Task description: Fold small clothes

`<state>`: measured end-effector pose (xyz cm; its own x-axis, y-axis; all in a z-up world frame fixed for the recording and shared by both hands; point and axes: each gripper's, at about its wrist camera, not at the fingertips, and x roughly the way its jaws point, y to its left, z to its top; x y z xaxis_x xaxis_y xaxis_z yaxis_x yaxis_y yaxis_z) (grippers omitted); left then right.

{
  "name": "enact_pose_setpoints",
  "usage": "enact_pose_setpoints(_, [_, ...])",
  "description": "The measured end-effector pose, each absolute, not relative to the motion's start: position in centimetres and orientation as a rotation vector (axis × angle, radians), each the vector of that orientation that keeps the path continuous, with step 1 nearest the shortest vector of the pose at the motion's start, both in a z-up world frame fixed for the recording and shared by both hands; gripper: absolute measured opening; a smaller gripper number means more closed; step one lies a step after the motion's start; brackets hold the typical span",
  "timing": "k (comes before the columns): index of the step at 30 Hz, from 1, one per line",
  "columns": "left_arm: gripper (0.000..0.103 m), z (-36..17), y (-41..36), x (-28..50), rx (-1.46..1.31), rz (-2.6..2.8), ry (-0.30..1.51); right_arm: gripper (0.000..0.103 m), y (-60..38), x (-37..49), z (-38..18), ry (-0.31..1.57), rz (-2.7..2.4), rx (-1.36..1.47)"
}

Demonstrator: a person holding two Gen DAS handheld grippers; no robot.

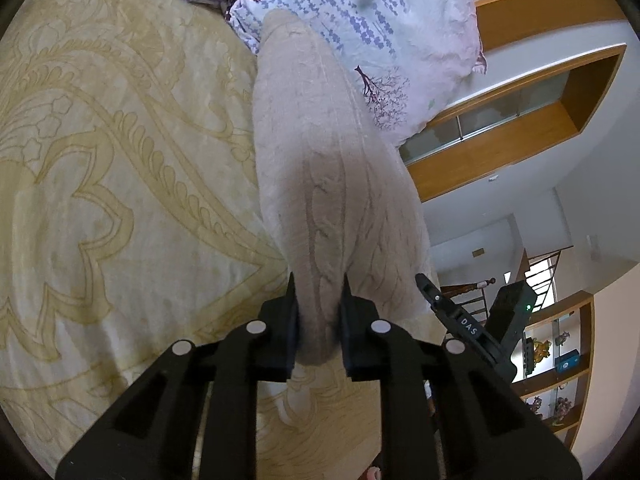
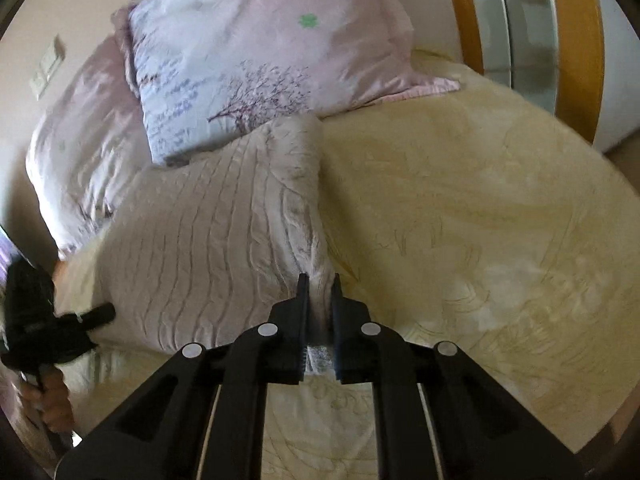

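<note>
A beige cable-knit garment (image 1: 328, 168) is stretched above the cream patterned bedspread (image 1: 120, 184). My left gripper (image 1: 319, 284) is shut on one corner of it. My right gripper (image 2: 319, 280) is shut on another corner of the garment (image 2: 216, 232), with a white label between its jaws. In the left wrist view the right gripper (image 1: 460, 320) shows at the garment's far edge. In the right wrist view the left gripper (image 2: 52, 332) shows at the garment's left edge, held by a hand.
Two pink floral pillows (image 2: 256, 52) lie at the head of the bed (image 2: 480, 220), just beyond the garment. A wood-framed cabinet (image 1: 520, 120) and shelves with ornaments (image 1: 560, 364) stand beside the bed.
</note>
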<state>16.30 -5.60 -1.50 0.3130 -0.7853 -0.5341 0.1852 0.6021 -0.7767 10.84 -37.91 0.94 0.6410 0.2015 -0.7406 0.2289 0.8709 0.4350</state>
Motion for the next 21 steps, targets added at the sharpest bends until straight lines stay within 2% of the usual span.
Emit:
enact_pose_setpoints(2, [0.027,-1.3,-5.6,16.5,-0.672,-0.708,1.083,0.012,-38.3,10.9,1.2,0.891,-0.002,0.557])
enact_pose_setpoints(4, [0.039,-0.9,-5.5,16.6,-0.666,-0.712,1.096,0.026,-39.0,10.6,1.7,0.878,0.021,0.618])
enact_pose_setpoints(6, [0.062,0.0,-5.4,16.9,-0.645,-0.703,1.082,0.035,-39.7,10.7,2.5,0.841,0.04,0.677])
enact_pose_setpoints(7, [0.065,0.4,-5.4,17.1,-0.623,-0.695,1.073,0.039,-40.2,11.0,2.8,0.825,0.044,0.711])
enact_pose_setpoints(9, [0.075,1.5,-5.9,17.8,-0.556,-0.671,1.058,0.04,-40.6,12.1,3.1,0.816,0.061,0.75])
enact_pose_setpoints(15, [0.081,2.8,-8.9,20.2,-0.285,-0.514,1.055,0.04,-40.8,16.8,1.8,0.885,0.062,0.794])
enact_pose_setpoints(20, [0.086,2.6,-10.1,20.9,-0.209,-0.476,1.049,0.039,-40.0,17.8,1.0,0.916,0.081,0.788])
enact_pose_setpoints(21, [0.087,2.6,-10.2,21.1,-0.208,-0.475,1.051,0.035,-39.8,17.8,1.1,0.916,0.08,0.784])
